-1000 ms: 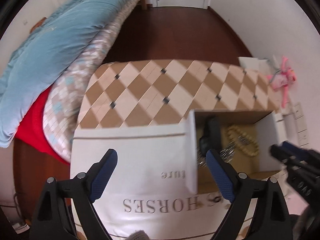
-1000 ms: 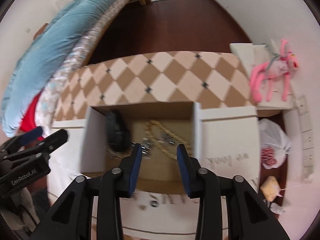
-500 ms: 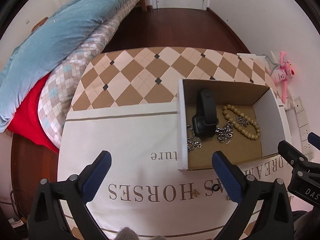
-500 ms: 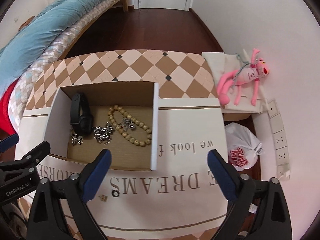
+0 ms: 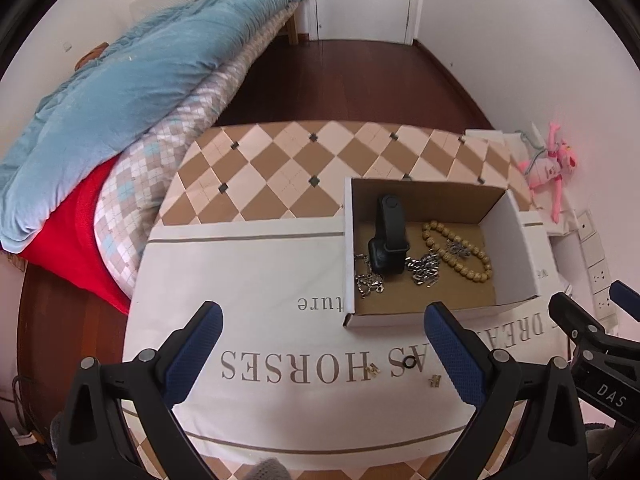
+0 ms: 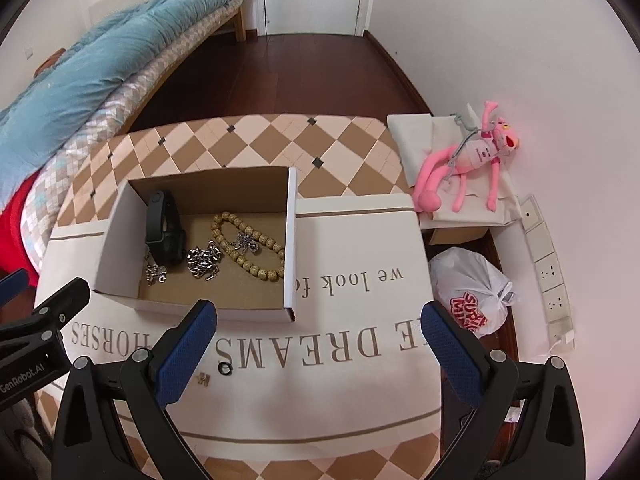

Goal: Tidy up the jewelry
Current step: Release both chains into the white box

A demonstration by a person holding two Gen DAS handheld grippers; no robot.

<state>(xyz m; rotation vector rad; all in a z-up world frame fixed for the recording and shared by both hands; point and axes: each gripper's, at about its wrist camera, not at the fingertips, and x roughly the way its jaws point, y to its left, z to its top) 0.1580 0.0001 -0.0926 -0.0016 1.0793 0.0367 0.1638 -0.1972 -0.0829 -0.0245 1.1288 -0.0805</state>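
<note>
Below, lettered white cloth (image 5: 260, 280) on checkered table (image 5: 280, 168), wooden floor (image 5: 340, 80), bed (image 5: 120, 92)

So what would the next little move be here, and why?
Probably lower the right tool onto the small black ring and close on it. Both tools stand open and empty, the ring and tiny gold pieces lie loose on the cloth, while the other jewelry is already in the box.

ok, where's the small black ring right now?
The black ring lies on the white printed cloth, outside the cardboard box, just in front of its near wall, beside a small gold piece.
</note>
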